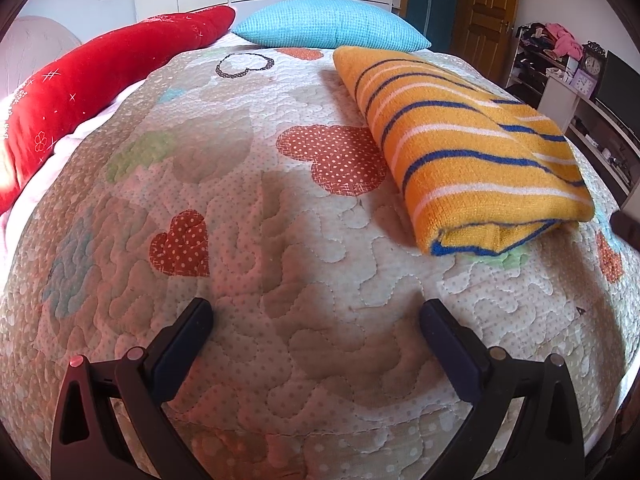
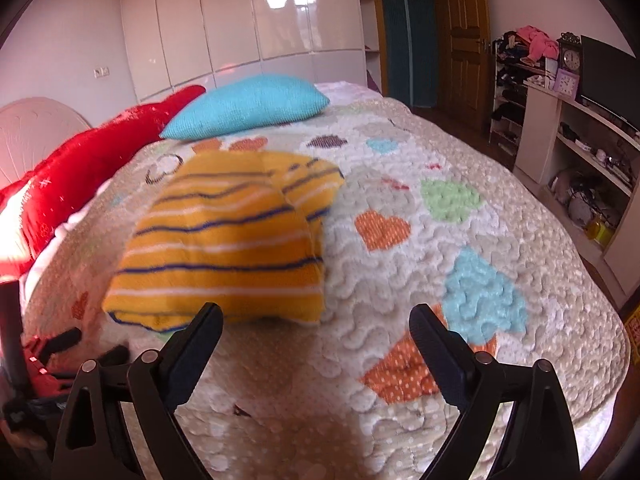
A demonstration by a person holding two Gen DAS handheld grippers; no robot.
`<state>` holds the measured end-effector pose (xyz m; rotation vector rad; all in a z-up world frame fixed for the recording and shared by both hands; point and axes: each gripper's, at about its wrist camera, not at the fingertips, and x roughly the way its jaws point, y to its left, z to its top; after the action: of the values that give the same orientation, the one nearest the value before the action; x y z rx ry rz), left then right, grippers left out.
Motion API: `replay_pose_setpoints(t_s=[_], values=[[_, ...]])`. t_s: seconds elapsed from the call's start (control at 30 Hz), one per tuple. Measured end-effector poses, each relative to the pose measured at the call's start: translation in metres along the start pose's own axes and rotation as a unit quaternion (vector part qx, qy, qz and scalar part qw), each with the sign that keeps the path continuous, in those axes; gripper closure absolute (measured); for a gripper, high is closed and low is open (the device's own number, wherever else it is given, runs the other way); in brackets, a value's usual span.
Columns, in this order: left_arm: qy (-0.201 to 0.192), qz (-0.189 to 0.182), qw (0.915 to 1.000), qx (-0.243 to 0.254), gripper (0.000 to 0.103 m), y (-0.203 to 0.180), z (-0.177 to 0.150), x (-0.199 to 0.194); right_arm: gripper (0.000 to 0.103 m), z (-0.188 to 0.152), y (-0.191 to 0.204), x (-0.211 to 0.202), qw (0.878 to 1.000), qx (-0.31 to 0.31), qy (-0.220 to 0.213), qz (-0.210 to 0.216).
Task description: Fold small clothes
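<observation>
Heart-print quilt (image 1: 320,320) under folded orange striped garment (image 1: 472,148), both grippers empty.

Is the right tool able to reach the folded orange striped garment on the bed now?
Probably yes. The right tool is open and empty, the garment lies just ahead of it on the quilt, and nothing stands between them.

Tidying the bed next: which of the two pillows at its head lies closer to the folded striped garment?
The turquoise pillow, just beyond the orange striped garment. The long red pillow lies further off, along the bed's left edge.

Garment (image 1: 472,136) orange, blue and white stripes; quilt (image 1: 280,240) cream, polka-dot hearts; pillows turquoise (image 1: 332,24), red (image 1: 100,80).
</observation>
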<state>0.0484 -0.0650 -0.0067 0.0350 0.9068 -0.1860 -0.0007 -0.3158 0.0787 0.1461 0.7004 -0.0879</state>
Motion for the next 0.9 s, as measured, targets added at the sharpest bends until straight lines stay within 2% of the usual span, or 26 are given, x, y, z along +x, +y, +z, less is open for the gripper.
replay_pose_setpoints(t_s=[0.1,0.13,0.23,0.33,0.43,0.5,0.63,0.8,0.9], values=[[-0.004,0.002,1.0,-0.001,0.0,0.0,-0.001,0.0,0.041,0.035,0.015,0.009,0.999,-0.008,0.002,0.054],[-0.005,0.001,1.0,-0.001,0.0,0.0,-0.001,0.0,0.044,0.043,0.021,0.02,0.997,-0.009,0.013,0.073],[-0.009,-0.002,1.0,-0.003,0.0,0.002,-0.002,-0.001,0.046,0.051,0.034,0.059,0.995,-0.007,0.046,0.088],[-0.011,-0.005,0.9999,-0.004,0.0,0.002,-0.003,-0.001,0.046,0.033,0.035,0.095,0.988,0.02,0.11,0.109],[-0.013,-0.008,0.9999,-0.005,0.0,0.003,-0.003,-0.002,0.046,0.016,0.036,0.088,0.989,-0.003,0.109,0.102],[-0.013,-0.008,0.9999,-0.005,0.0,0.003,-0.003,-0.001,0.046,0.018,0.039,0.074,0.989,-0.022,0.114,0.094],[-0.013,-0.006,0.9999,-0.004,0.0,0.003,-0.003,-0.001,0.045,0.05,0.041,0.053,0.987,0.0,0.075,0.139],[-0.014,-0.011,0.9998,-0.007,0.0,0.004,-0.003,-0.001,0.045,0.088,0.076,0.098,0.988,-0.016,0.083,0.131],[-0.015,-0.013,0.9998,-0.008,0.0,0.004,-0.003,-0.001,0.045,0.073,0.091,0.134,0.984,-0.015,0.133,0.119]])
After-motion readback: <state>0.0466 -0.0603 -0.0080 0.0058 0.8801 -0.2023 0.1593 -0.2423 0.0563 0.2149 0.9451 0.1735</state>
